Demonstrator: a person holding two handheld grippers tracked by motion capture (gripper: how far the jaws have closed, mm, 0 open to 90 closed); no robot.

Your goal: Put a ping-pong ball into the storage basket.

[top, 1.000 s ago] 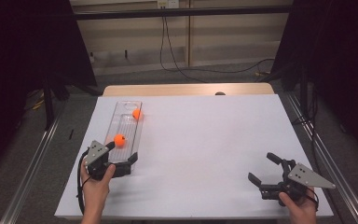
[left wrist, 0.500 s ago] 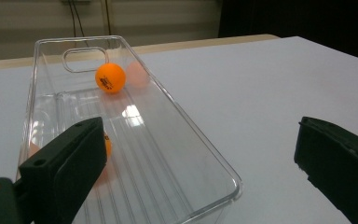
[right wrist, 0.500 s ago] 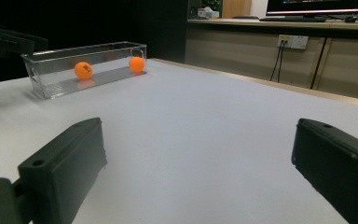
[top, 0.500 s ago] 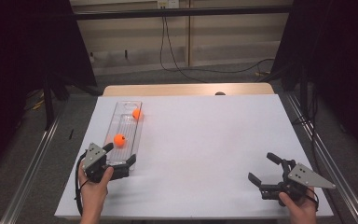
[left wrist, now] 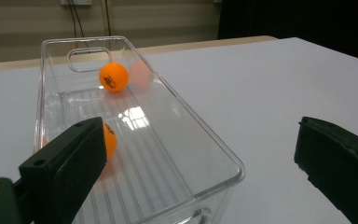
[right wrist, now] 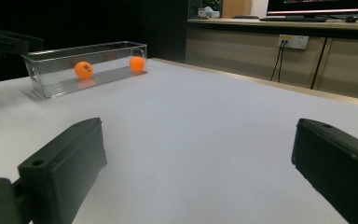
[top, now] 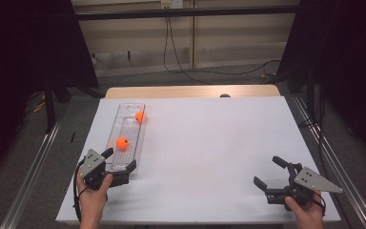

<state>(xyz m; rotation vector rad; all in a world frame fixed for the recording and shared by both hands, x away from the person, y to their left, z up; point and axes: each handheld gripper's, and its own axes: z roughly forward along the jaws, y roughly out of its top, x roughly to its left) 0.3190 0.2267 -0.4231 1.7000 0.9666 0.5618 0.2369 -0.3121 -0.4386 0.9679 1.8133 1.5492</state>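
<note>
A clear plastic bin lies lengthwise at the table's left. Two orange balls rest inside it: one near the far end, one nearer the middle. My left gripper is open at the bin's near end, jaws spread wider than the bin's corner, nothing between them. My right gripper is open and empty over the bare white table at the front right.
The white tabletop ends in a wooden strip at the back. Metal rails run along both sides. Cables lie on the floor behind, and dark curtains stand at the left and right.
My left gripper has drawn back slightly toward the front of the table, away from the bin's near end. The balls and the right gripper have stayed put.
</note>
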